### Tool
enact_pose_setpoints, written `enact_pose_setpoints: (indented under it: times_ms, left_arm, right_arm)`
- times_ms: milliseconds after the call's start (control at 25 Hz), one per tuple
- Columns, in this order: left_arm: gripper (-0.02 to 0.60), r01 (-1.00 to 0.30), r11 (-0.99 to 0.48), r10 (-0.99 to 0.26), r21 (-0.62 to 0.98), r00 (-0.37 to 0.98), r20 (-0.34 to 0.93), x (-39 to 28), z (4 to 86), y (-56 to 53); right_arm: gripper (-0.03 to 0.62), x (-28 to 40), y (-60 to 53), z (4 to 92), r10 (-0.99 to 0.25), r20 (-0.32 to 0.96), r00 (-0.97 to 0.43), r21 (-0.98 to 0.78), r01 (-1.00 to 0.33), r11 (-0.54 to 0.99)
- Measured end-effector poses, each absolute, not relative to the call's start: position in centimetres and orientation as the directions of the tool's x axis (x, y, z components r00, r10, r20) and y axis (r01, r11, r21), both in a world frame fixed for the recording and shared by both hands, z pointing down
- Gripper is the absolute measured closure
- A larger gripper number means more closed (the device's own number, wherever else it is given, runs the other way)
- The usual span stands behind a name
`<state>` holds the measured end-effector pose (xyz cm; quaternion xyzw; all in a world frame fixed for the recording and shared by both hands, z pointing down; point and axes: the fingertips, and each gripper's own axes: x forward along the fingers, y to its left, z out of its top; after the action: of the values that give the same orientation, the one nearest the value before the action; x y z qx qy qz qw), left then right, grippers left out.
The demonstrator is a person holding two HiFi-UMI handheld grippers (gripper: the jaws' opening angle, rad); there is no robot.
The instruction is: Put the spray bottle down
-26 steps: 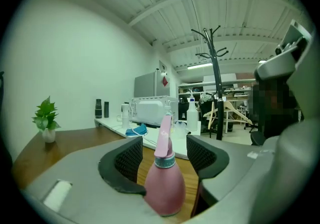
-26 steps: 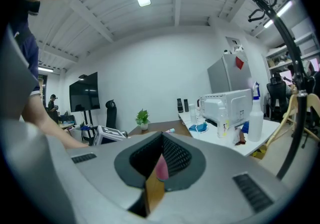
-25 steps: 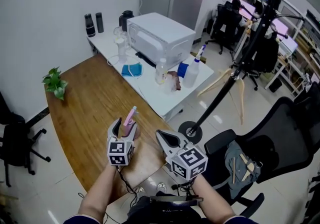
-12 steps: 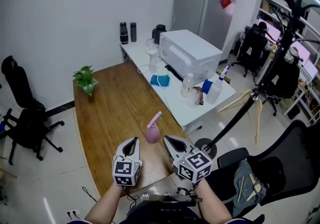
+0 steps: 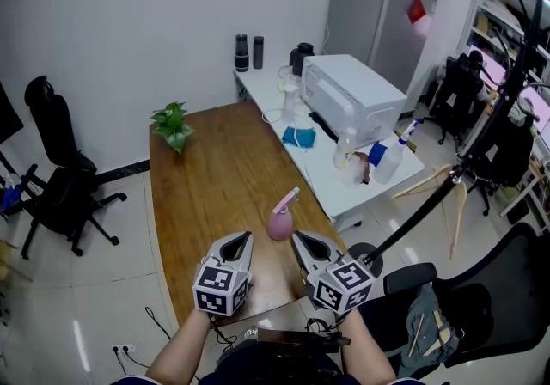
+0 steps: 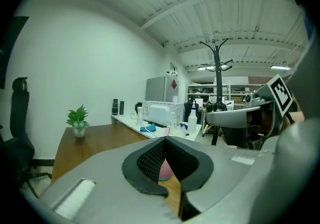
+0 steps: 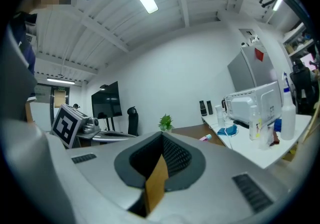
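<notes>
1 pink spray bottle [image 5: 279, 224], upright on wooden table [image 5: 206, 186] (contents unseen)

Glimpsed only a pink sliver of the spray bottle [image 6: 164, 170] behind the closed left hand-held gripper [image 6: 165, 140], lower centre; lost both forearms [image 5: 183, 355] at the head view's bottom edge.

Potted plant [image 5: 173, 124] on wooden table [image 5: 215, 190]
</notes>
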<state>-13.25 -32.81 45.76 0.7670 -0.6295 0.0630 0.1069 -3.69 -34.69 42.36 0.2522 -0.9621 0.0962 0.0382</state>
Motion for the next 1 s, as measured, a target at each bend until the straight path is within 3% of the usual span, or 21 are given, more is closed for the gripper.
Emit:
enact_pose_setpoints:
  times_ms: [1000]
  left_arm:
    - [0.575, -0.981, -0.170, -0.945, 0.096, 0.190, 0.267, -13.3, 46.2, -32.4]
  right_arm:
    - [0.589, -5.0, -33.9, 41.2, -0.435, 0.104, -0.894, -0.150, -0.446, 0.882]
